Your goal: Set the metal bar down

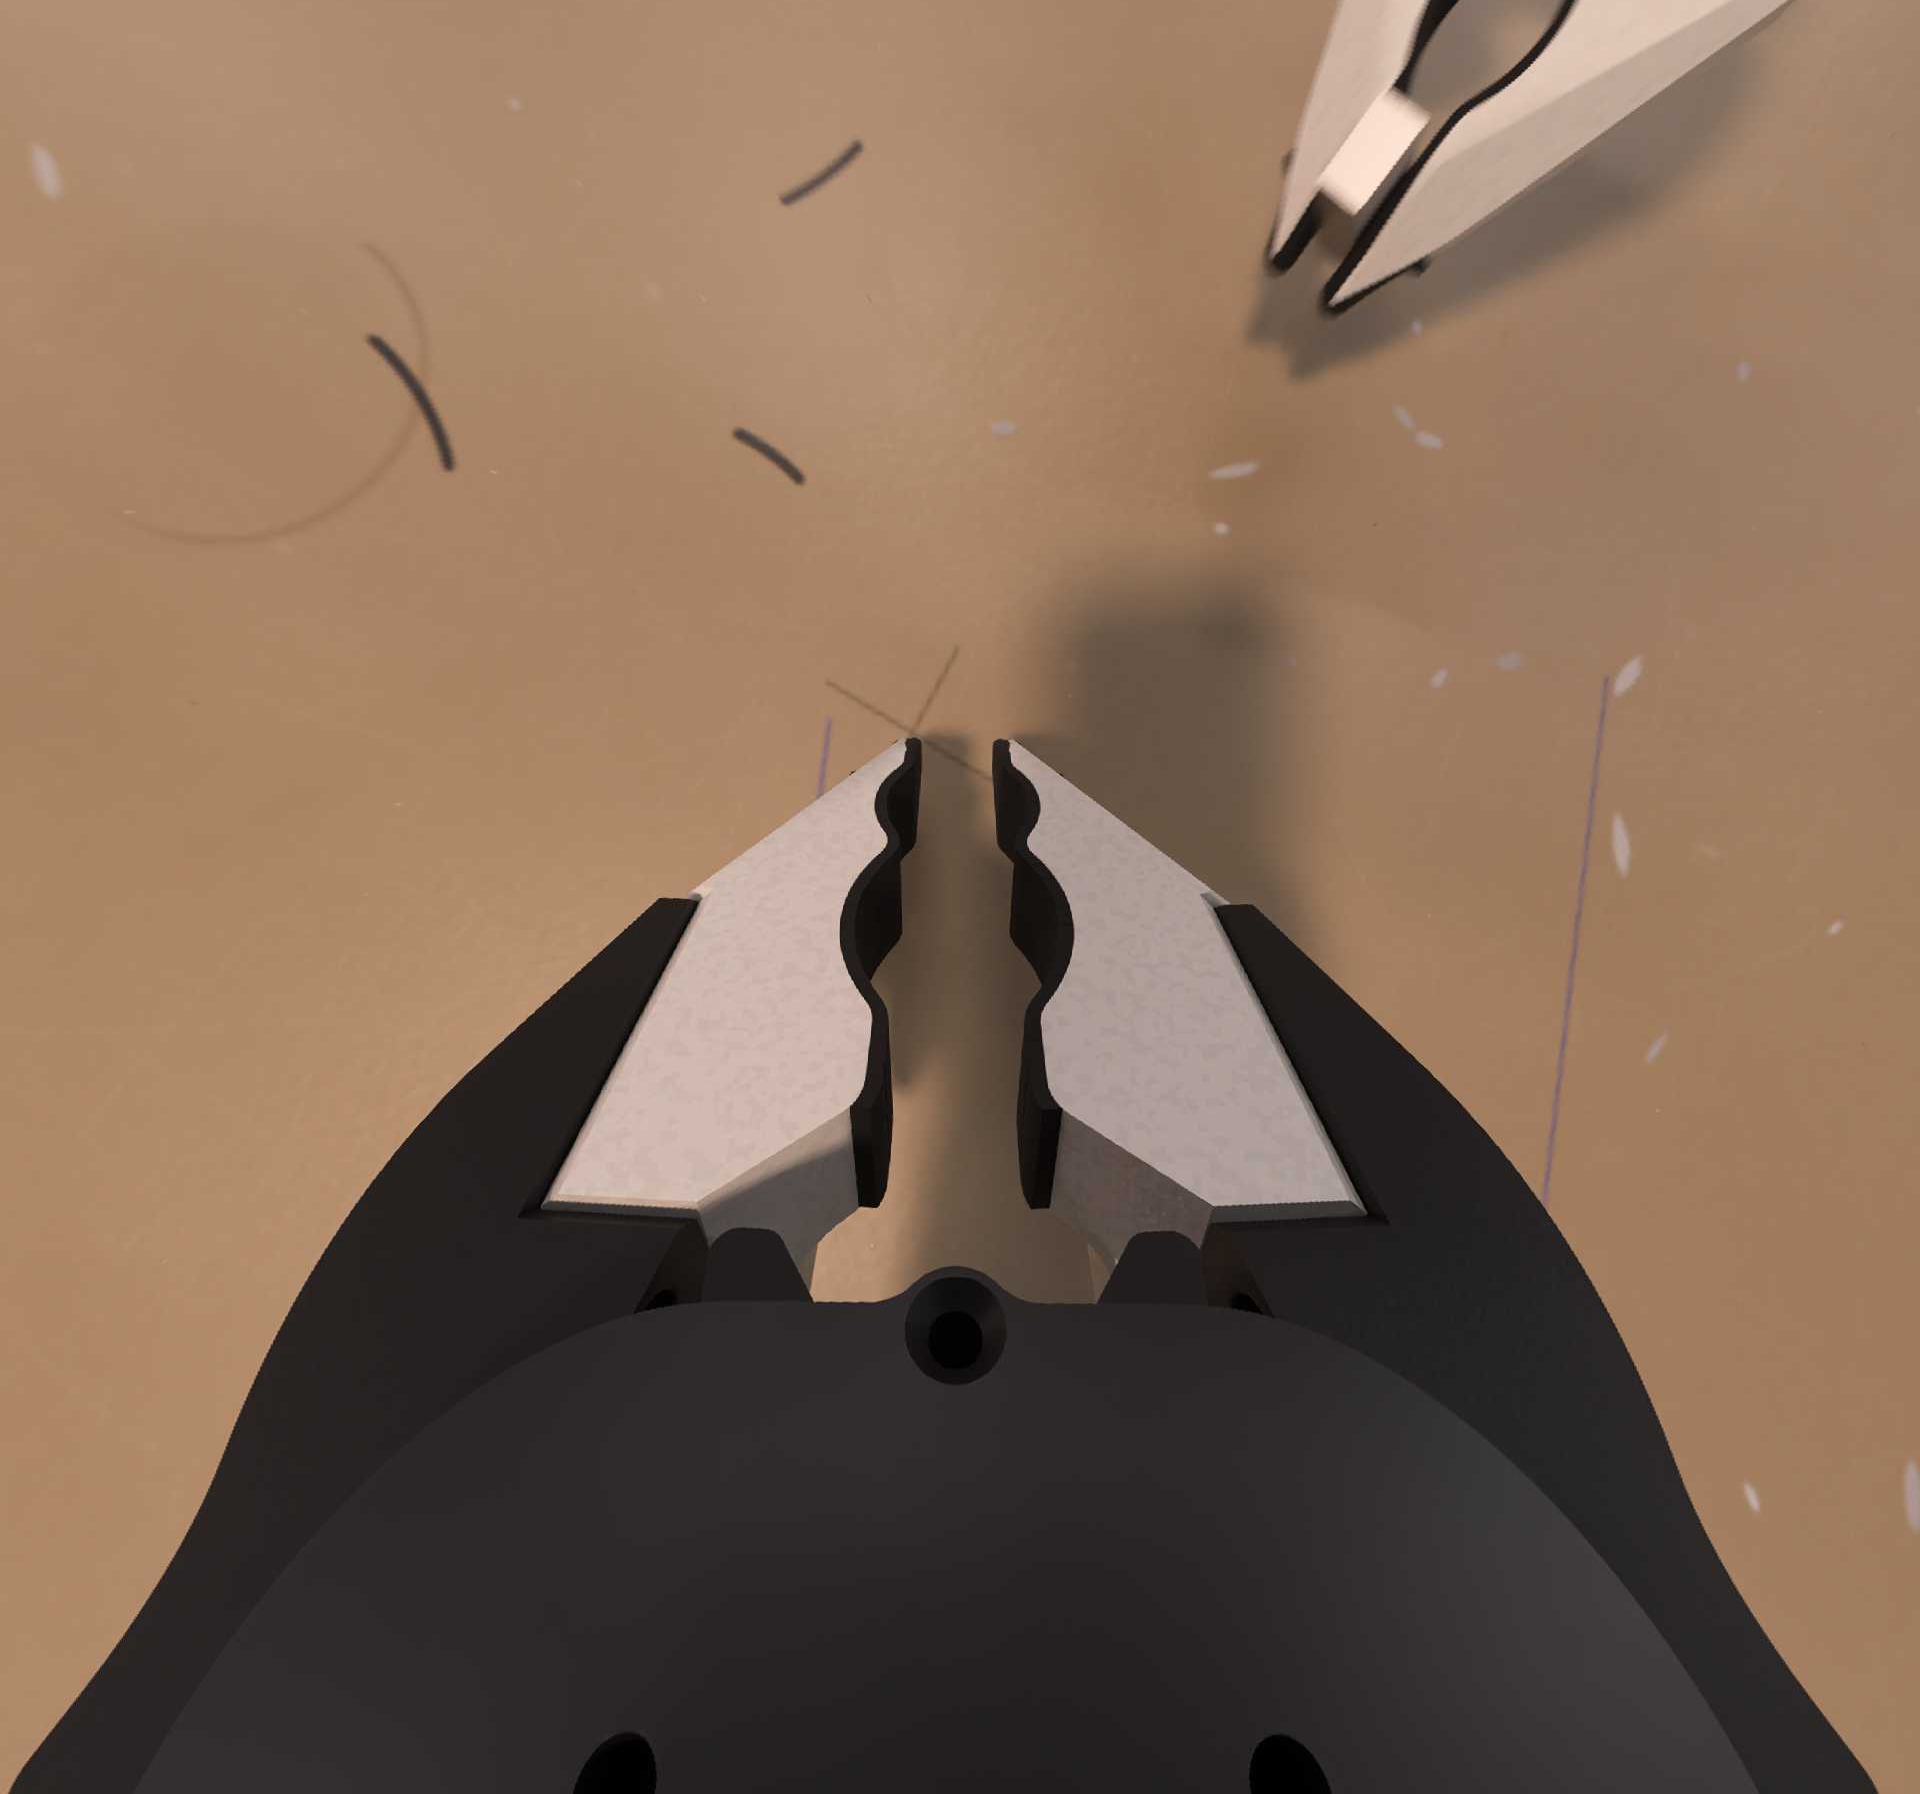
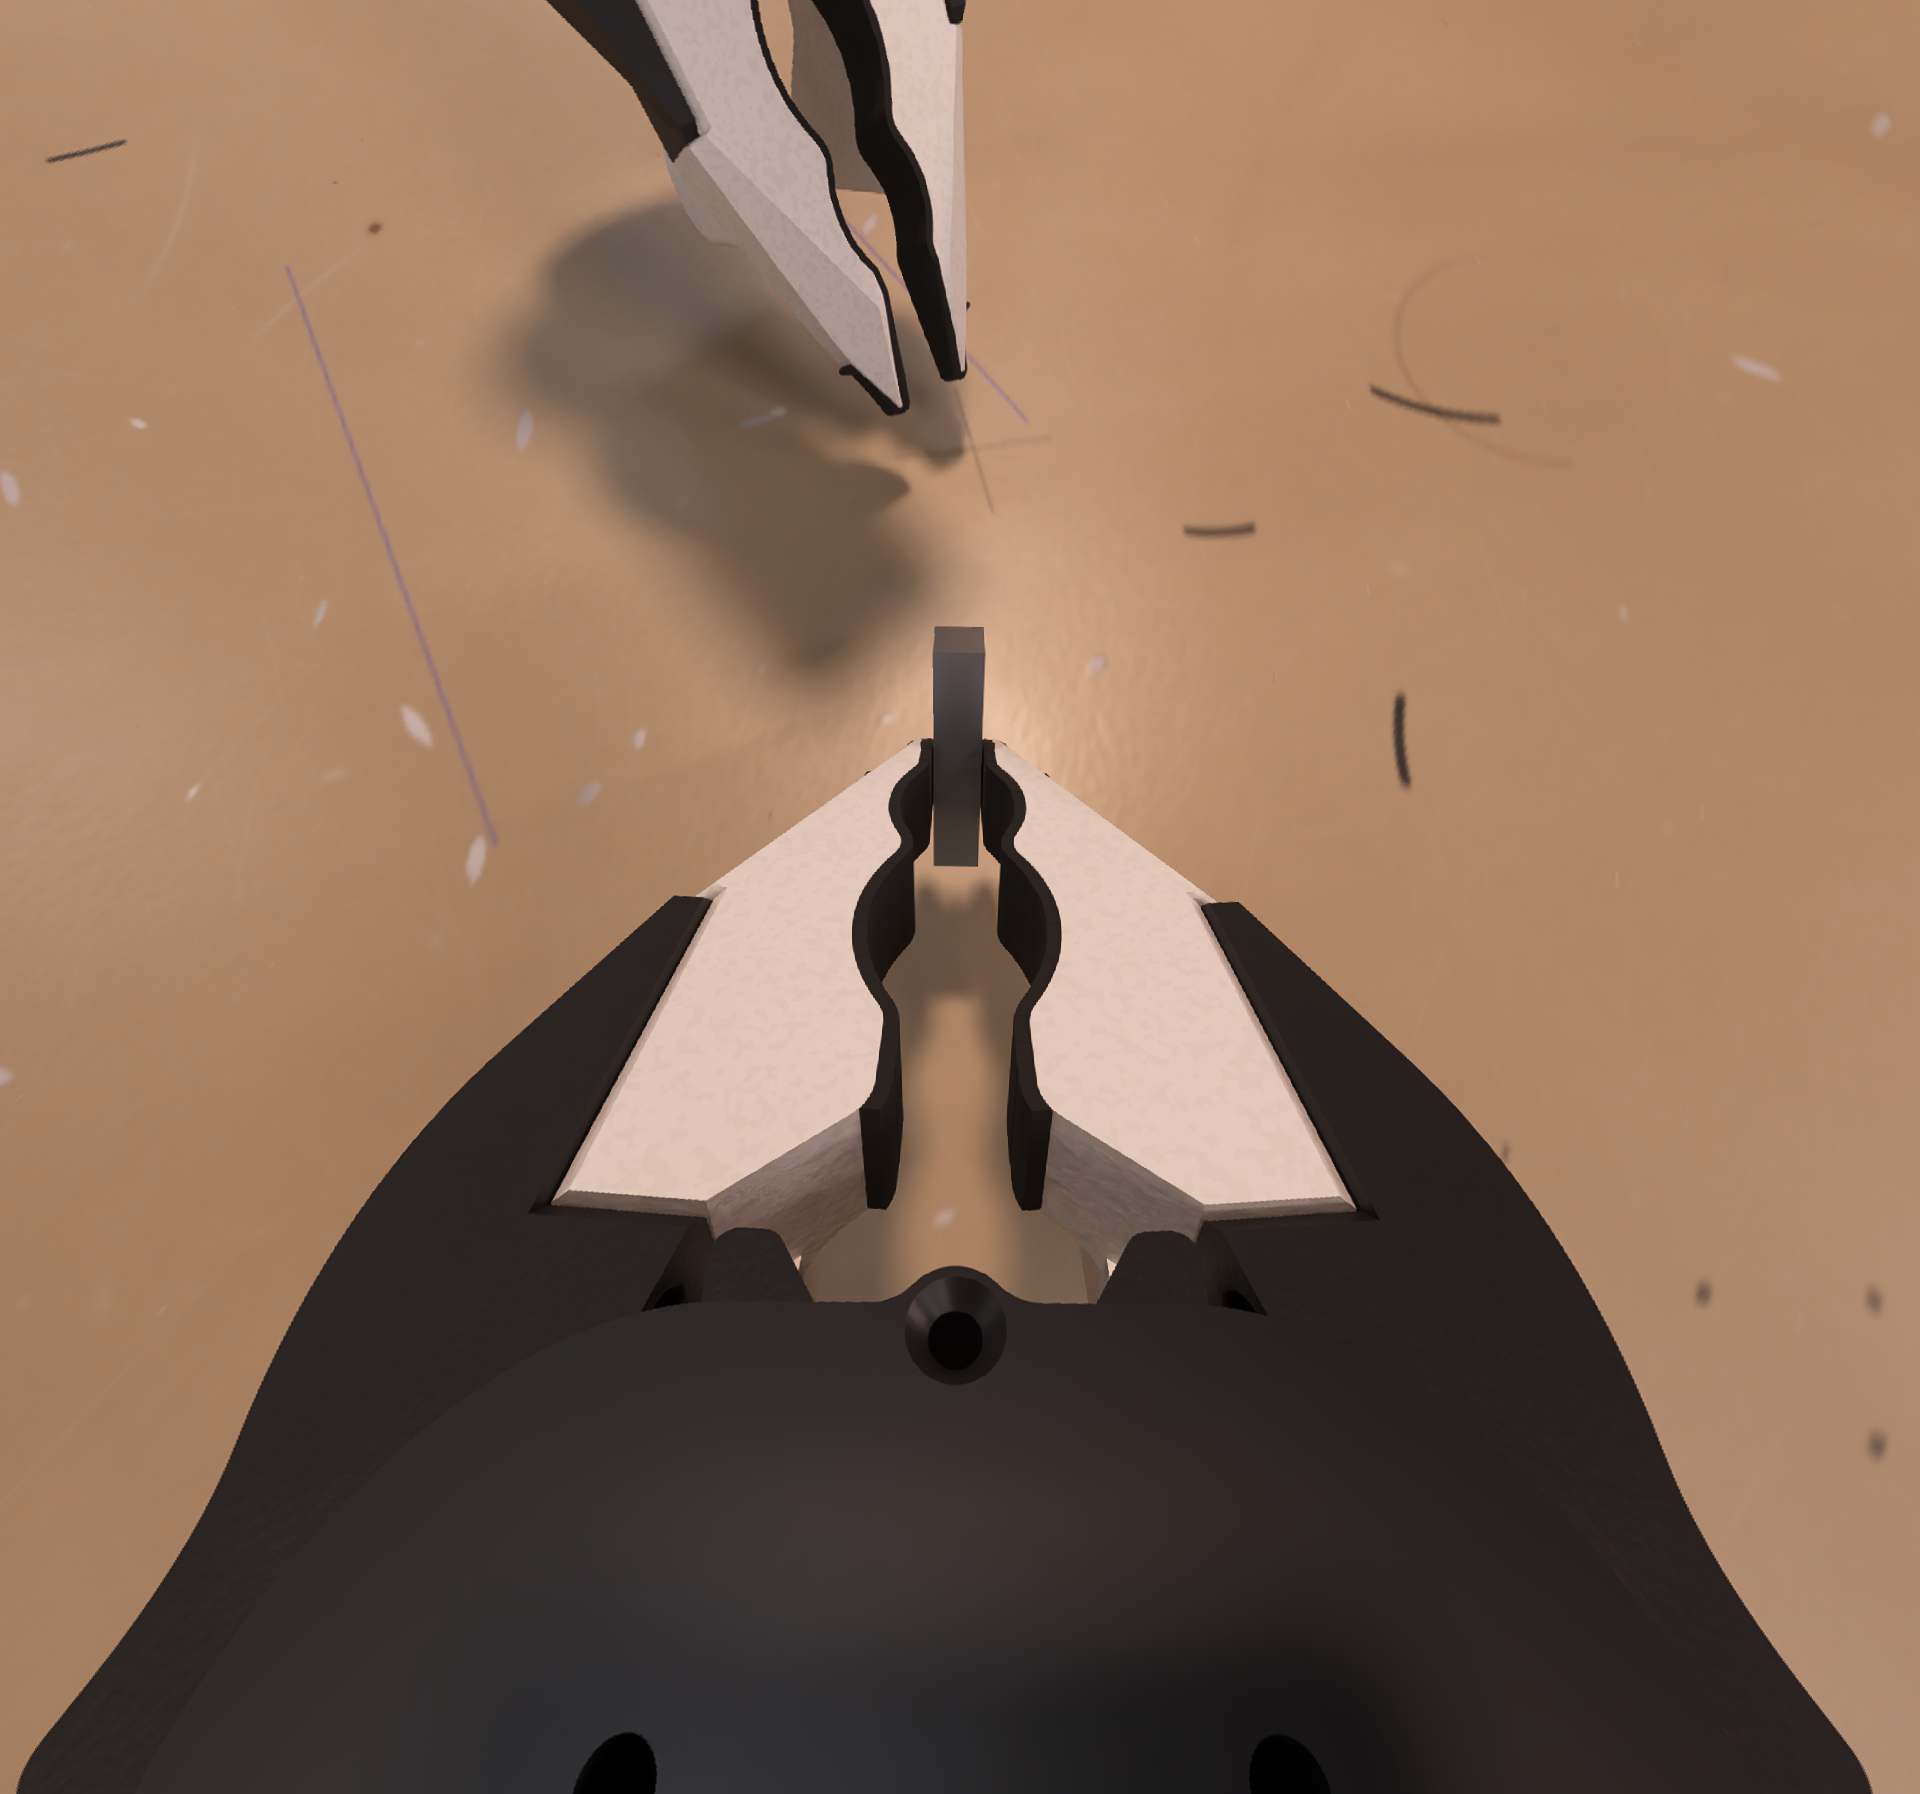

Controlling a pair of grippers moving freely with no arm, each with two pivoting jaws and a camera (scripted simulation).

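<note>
The metal bar (image 2: 957, 695) is a short grey flat piece. My right gripper (image 2: 957, 752) is shut on it near the fingertips and holds it above the tan table (image 2: 1558, 913); the bar sticks out ahead of the tips. In the left wrist view the right gripper (image 1: 1309, 274) shows at the upper right with the bar (image 1: 1371, 155) between its fingers. My left gripper (image 1: 956, 752) is slightly open and empty, its tips low over the table. It also shows in the right wrist view (image 2: 925, 388), straight ahead of the bar and pointing down.
The tan table (image 1: 312, 809) bears short dark curved marks (image 1: 416, 404), thin scratch lines (image 2: 395, 549) and small pale flecks. The left gripper's shadow (image 2: 727, 456) lies on the table between the two grippers.
</note>
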